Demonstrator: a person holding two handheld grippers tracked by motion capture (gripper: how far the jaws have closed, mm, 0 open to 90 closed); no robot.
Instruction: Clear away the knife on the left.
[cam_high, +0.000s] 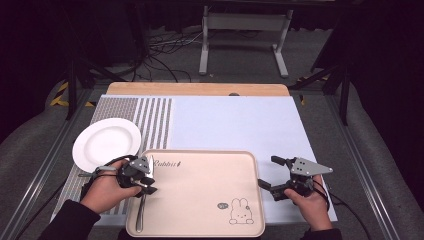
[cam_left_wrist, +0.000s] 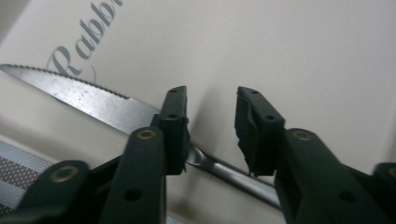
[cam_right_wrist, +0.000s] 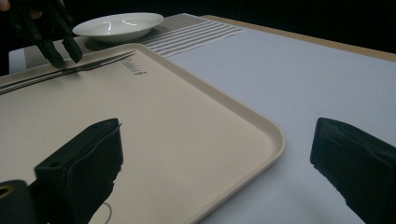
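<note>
A table knife (cam_high: 140, 212) lies along the left side of a beige tray (cam_high: 200, 190) printed with a rabbit. My left gripper (cam_high: 150, 181) hovers over the knife, open. In the left gripper view its jaws stand apart (cam_left_wrist: 210, 95) astride the knife (cam_left_wrist: 88, 98), where the serrated blade meets the handle, above the tray (cam_left_wrist: 280, 56). My right gripper (cam_high: 269, 172) is open at the tray's right edge. In the right gripper view its jaws are wide apart (cam_right_wrist: 217, 130) around the rim of the tray (cam_right_wrist: 163, 116). The knife (cam_right_wrist: 70, 71) and the left gripper (cam_right_wrist: 60, 53) are farther off.
A white plate (cam_high: 106, 144) sits on a striped placemat (cam_high: 150, 120) left of the tray, also seen as the plate (cam_right_wrist: 119, 24) beyond the tray. A pale mat (cam_high: 235, 125) covers the table behind and right. A metal stand (cam_high: 245, 30) and cables are on the floor beyond.
</note>
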